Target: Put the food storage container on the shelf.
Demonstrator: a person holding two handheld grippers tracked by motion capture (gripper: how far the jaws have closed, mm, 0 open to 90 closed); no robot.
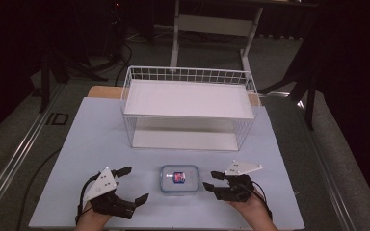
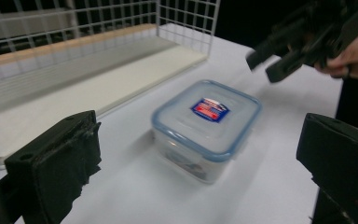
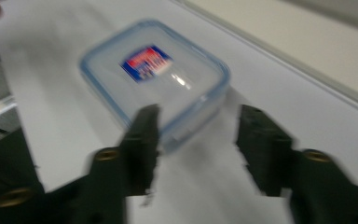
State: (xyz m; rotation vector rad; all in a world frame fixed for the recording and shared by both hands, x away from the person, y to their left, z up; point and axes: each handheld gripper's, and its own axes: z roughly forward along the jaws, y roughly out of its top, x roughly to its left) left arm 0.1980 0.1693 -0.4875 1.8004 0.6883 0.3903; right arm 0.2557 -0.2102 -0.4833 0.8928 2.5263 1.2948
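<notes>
The box (image 1: 178, 179) is sitting lidded on the table (image 1: 101, 139) between both grippers, contents blurred (label unreadable); left gripper (image 1: 134, 185) and right gripper (image 1: 211, 183) are gaping apart, gripping nothing

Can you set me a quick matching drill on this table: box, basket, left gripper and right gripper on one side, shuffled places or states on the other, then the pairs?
Things:
1. box
2. basket
3. left gripper
4. right gripper

Places or states:
A. white wire, at the far side of the table
B. open, just right of the box, tips aimed at it
C. clear, lid on with a red and blue label, between the grippers
D. open wide, left of the box

Pairs: 1-C, 2-A, 3-D, 4-B
</notes>
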